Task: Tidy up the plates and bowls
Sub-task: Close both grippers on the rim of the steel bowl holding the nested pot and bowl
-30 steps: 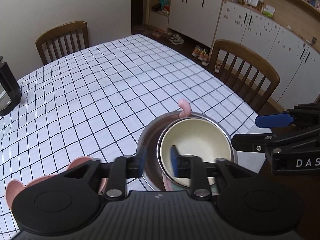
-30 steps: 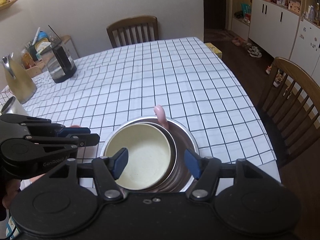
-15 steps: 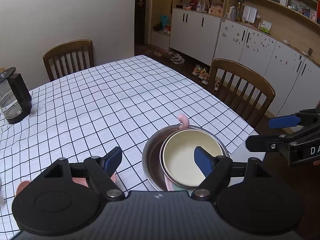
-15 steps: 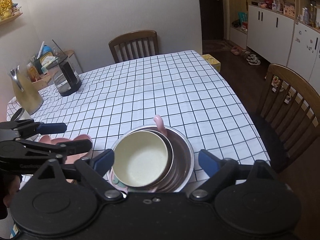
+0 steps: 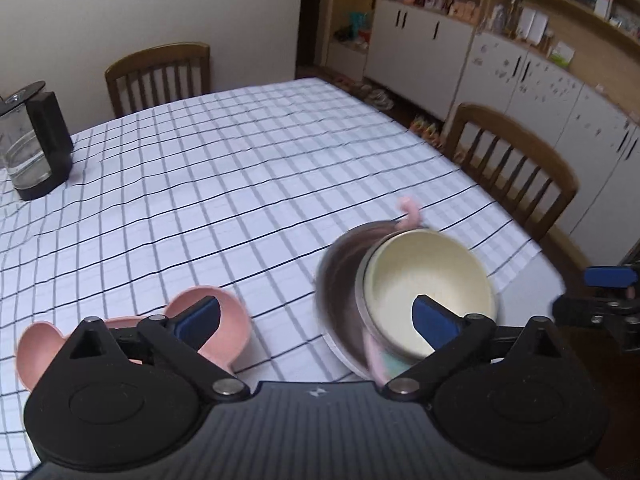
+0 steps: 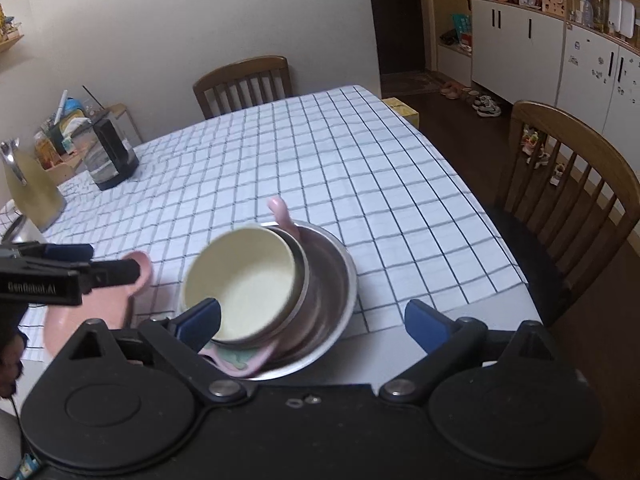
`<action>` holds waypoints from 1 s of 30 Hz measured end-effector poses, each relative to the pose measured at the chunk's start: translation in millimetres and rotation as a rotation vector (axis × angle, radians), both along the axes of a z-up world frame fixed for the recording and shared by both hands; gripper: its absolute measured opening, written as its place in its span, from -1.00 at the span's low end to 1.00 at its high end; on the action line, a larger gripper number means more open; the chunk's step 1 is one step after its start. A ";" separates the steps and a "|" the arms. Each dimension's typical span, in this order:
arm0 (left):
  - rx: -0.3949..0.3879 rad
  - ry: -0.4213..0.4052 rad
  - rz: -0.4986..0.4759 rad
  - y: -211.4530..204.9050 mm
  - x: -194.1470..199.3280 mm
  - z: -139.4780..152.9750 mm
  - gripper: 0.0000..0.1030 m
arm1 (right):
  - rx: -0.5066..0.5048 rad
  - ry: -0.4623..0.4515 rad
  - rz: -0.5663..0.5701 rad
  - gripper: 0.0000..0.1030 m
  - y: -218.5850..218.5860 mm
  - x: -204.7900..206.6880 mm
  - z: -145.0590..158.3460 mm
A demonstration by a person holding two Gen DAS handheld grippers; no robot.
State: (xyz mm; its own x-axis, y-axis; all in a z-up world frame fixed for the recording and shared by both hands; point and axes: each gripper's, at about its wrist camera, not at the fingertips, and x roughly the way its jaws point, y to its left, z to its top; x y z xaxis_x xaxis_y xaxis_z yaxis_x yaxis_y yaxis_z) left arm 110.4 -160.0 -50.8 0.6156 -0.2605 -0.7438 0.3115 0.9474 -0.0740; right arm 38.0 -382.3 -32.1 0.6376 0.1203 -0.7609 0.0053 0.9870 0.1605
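The steel bowl point(image 5: 340, 280) serves as the landmark: it sits on the checked tablecloth point(image 5: 240, 184) close to the near edge of the table, toward the corner by the side chair point(image 5: 516, 168). Nested inside the steel bowl is a cream bowl point(image 5: 424, 276), tilted and leaning toward the bowl's right side as seen from the left wrist camera. A pink piece with a curled tip point(image 5: 408, 210) sticks up at the far rim of the steel bowl, and under the cream bowl a pink and pale green edge point(image 6: 240, 360) shows at the near rim; what it belongs to cannot be told.

Left of the steel bowl, apart from it on the cloth, lies a pink plate with round ears point(image 5: 224, 304).

The left gripper point(image 5: 316, 320) hangs above the near edge of the table with its blue fingers spread wide, released, holding nothing; one finger is over the pink plate, the other over the cream bowl. The right gripper point(image 6: 312, 320) is likewise released, its fingers wide apart on either side of the steel bowl, empty.

Far from the steel bowl, at the table's back left, stands a glass kettle with a black handle point(image 5: 32, 144). Beyond it, in the right wrist view, stands a yellowish jug point(image 6: 32, 192). A second chair point(image 6: 244, 84) stands at the far end of the table.
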 end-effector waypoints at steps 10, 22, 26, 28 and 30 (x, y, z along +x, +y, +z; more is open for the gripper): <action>0.083 0.081 0.019 7.2 41.9 -39.7 0.99 | -0.008 0.094 -0.074 0.79 -13.6 8.0 -42.6; 0.092 0.142 -0.017 3.8 70.7 -53.8 0.87 | 0.085 0.183 -0.120 0.44 -8.8 28.3 -71.8; 0.116 0.164 -0.033 -1.2 76.3 -57.2 0.80 | 0.095 0.200 -0.132 0.32 -11.0 33.8 -76.4; 0.126 0.173 -0.042 -1.8 76.5 -58.0 0.73 | 0.103 0.211 -0.135 0.19 -12.4 37.0 -78.9; 0.131 0.182 -0.043 -2.5 74.1 -52.2 0.51 | 0.114 0.223 -0.139 0.14 -13.6 38.8 -81.1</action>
State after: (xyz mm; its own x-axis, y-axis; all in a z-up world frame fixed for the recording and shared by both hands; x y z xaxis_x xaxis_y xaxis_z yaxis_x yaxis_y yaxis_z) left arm 184.5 -162.5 -103.0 0.4581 -0.1779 -0.8709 0.3447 0.9387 -0.0105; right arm 76.8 -395.9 -113.2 0.4723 0.1360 -0.8709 0.1872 0.9500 0.2499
